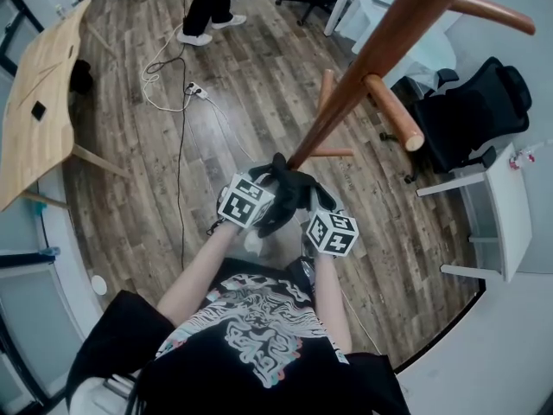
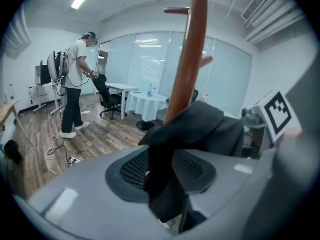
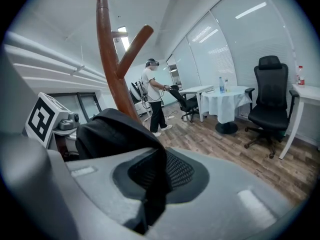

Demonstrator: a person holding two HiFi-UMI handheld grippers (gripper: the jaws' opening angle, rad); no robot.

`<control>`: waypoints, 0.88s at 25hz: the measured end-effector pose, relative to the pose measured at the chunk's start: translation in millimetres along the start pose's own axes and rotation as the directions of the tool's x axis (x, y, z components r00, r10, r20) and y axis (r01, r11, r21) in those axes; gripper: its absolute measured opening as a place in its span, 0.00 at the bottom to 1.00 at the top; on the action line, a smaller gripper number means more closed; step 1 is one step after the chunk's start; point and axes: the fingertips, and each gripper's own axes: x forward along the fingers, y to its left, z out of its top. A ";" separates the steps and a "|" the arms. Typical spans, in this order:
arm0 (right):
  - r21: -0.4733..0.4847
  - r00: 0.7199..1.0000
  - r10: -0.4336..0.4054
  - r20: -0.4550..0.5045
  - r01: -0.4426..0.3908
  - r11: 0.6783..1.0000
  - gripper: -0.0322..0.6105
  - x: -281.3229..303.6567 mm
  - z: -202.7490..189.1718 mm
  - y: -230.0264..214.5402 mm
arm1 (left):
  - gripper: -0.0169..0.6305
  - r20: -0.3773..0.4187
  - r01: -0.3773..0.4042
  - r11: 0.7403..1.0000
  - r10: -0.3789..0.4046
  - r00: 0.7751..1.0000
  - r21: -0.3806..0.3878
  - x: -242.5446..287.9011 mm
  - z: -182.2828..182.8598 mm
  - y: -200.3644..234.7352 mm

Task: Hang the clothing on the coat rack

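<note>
A black garment is bunched between my two grippers, right against the brown wooden coat rack pole. The left gripper stands open; in its own view a fold of the cloth lies over one pad and hangs loosely down the gap of the left gripper. My right gripper is shut on the garment, which narrows to a pinch inside the right gripper. The pole rises just behind the cloth, and a peg sticks out higher up.
A person stands across the room by a black chair. A wooden table is at the left, cables lie on the floor, and a black office chair and white table stand at the right.
</note>
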 end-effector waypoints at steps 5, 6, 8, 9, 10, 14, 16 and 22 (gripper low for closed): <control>0.008 1.000 -0.018 0.006 0.018 1.000 0.10 -9.0 -2.8 3.4 | 0.18 0.000 0.012 1.000 -0.012 1.000 0.013 -7.9 -2.0 -3.4; 0.012 1.000 -0.023 0.008 0.023 1.000 0.10 -12.1 -3.8 4.3 | 0.18 -0.003 0.016 1.000 -0.016 1.000 0.018 -9.9 -3.1 -4.9; 0.021 0.999 -0.034 0.016 0.034 0.999 0.10 -18.7 -4.4 5.2 | 0.18 -0.007 0.024 0.999 -0.024 1.000 0.026 -14.2 -3.7 -9.1; 0.022 0.999 -0.038 0.020 0.037 0.999 0.10 -21.4 -4.1 5.7 | 0.18 -0.005 0.027 0.999 -0.027 1.000 0.029 -16.5 -2.6 -10.9; 0.021 0.999 -0.040 0.024 0.039 0.999 0.10 -23.7 -3.8 6.4 | 0.18 -0.001 0.027 0.999 -0.027 1.000 0.032 -18.8 -1.1 -12.3; 0.019 0.998 -0.045 0.035 0.044 0.999 0.10 -35.2 -5.9 9.2 | 0.18 0.007 0.033 0.998 -0.034 0.999 0.049 -25.8 1.3 -21.1; 0.023 0.998 -0.049 0.040 0.049 0.999 0.10 -40.4 -8.1 10.9 | 0.18 0.009 0.040 0.996 -0.041 0.999 0.076 -29.6 1.2 -26.5; 0.014 0.997 -0.053 0.059 0.052 0.999 0.10 -49.6 -6.2 19.1 | 0.18 0.019 0.055 0.996 -0.056 0.998 0.073 -40.5 1.4 -34.7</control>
